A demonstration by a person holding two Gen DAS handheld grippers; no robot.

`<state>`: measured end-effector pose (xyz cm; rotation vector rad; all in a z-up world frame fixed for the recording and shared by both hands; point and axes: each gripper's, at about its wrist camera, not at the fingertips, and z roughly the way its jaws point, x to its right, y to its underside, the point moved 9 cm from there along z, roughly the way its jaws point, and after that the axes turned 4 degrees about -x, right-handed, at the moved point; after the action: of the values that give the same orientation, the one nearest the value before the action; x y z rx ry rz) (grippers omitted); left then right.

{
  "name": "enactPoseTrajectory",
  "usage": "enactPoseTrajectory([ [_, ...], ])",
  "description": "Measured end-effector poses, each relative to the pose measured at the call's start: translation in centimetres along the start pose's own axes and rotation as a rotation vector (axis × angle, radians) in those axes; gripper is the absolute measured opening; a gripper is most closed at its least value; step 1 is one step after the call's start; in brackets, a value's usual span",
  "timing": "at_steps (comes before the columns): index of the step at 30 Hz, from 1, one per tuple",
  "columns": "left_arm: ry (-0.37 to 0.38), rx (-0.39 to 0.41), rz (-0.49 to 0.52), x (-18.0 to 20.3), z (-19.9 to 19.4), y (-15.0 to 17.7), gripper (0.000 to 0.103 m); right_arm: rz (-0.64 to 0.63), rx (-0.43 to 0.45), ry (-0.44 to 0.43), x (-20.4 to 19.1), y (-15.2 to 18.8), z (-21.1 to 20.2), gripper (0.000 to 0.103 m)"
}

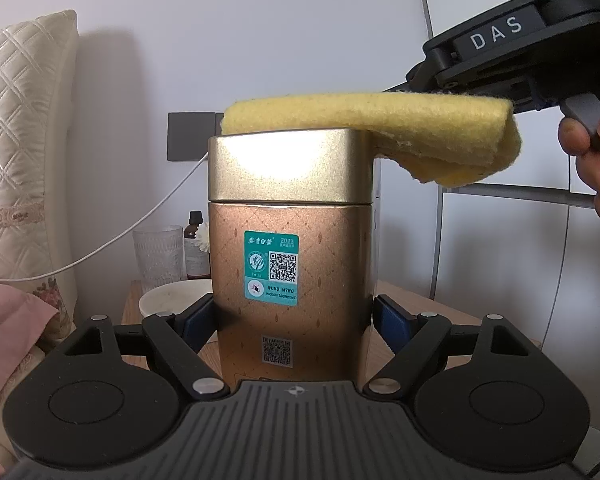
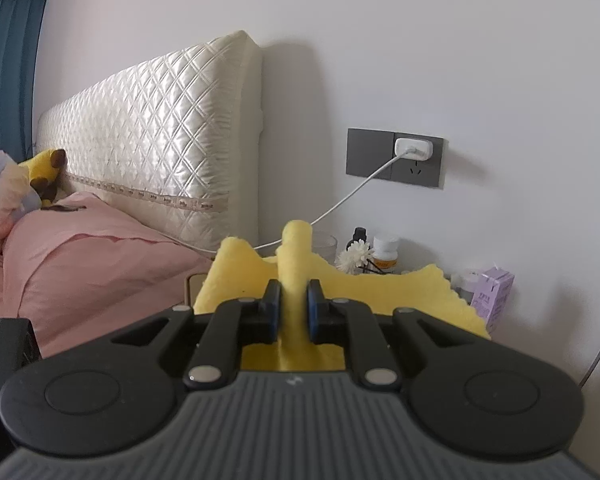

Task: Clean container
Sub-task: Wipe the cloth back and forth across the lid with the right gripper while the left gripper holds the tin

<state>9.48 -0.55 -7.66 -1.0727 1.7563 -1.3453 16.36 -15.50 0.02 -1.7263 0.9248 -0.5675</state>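
Note:
A tall gold tin (image 1: 292,280) with a paler gold lid (image 1: 290,166) and a teal label stands upright in the left wrist view. My left gripper (image 1: 293,320) is shut on its lower body, one blue pad on each side. A folded yellow cloth (image 1: 380,124) lies flat across the lid top and hangs past its right edge. My right gripper (image 2: 293,304) is shut on that cloth (image 2: 300,276), pinching a fold between its blue pads. The right gripper's black body (image 1: 512,44) shows at upper right in the left wrist view. The tin's lid corner (image 2: 192,286) peeks out under the cloth.
A wooden bedside table (image 1: 412,300) holds a white bowl (image 1: 172,300), a clear glass (image 1: 158,258), a brown bottle (image 1: 196,240), a white flower (image 2: 354,258) and a purple carton (image 2: 494,292). A quilted headboard (image 2: 160,140), pink bedding (image 2: 100,256), and a wall socket with white cable (image 2: 412,152) are nearby.

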Motion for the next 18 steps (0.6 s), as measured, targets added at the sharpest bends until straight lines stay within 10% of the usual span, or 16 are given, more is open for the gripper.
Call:
enactPoseTrajectory([
  [18,-0.035,-0.061,0.002,2.0,-0.2,0.3,0.086,0.003,0.015,-0.025,-0.5,0.4,-0.9,0.014],
])
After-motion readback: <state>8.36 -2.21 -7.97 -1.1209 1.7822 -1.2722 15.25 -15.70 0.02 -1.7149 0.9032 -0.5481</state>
